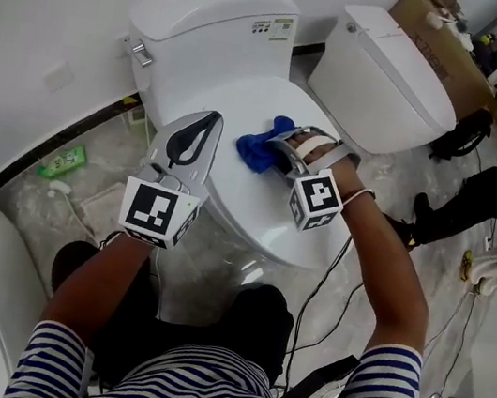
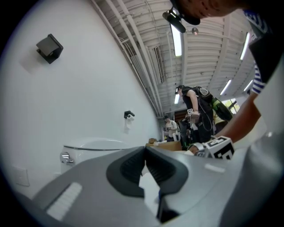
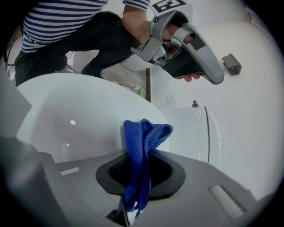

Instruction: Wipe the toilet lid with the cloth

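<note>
The person stands right over the closed toilet, and the wiping looks to be at its very start or barely under way. The right gripper (image 1: 278,149) has its fingers (image 3: 165,170) pinching a bunched blue cloth (image 1: 259,150), a fold of it sticking out past the tips. It sits over the back middle part of the toilet lid (image 1: 247,98), not far from the tank (image 1: 219,17). From where I look, I can't tell whether the cloth is pressed onto the lid or hangs just above it. The left gripper (image 1: 206,125) hangs over the lid's left edge with its fingers pressed together on nothing, doing no work for the moment. The lid itself shows as bare glossy white, so I'd judge most of the surface is yet to be covered. The next move, as I see it, calls for bringing the cloth flat down onto the lid and dragging it in broad strokes from the hinge end toward the front. The pinch needs to be firm enough that the cloth doesn't slip out against the smooth curve.
</note>
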Available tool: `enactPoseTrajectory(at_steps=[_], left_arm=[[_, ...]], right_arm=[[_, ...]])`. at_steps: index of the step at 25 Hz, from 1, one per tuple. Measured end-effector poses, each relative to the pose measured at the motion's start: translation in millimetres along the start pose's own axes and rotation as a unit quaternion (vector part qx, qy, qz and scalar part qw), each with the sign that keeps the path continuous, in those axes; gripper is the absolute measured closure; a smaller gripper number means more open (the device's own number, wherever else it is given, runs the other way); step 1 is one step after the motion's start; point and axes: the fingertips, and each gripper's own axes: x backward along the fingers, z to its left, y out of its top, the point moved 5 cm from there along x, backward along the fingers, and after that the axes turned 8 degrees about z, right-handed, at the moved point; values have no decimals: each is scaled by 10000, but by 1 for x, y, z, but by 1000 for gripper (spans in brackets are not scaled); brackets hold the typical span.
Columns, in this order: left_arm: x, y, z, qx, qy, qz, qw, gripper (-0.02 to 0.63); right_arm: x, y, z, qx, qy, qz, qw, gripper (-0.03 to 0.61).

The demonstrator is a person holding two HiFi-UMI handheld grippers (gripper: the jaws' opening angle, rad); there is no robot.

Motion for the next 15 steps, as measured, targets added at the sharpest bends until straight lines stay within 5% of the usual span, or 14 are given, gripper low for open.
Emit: enactPoseTrajectory(at_steps=[15], left_arm=[[-13,-9,-26,-154,-260,80,9995,609]], right_arm=[[64,-9,67,-200,76,146,9997,514]])
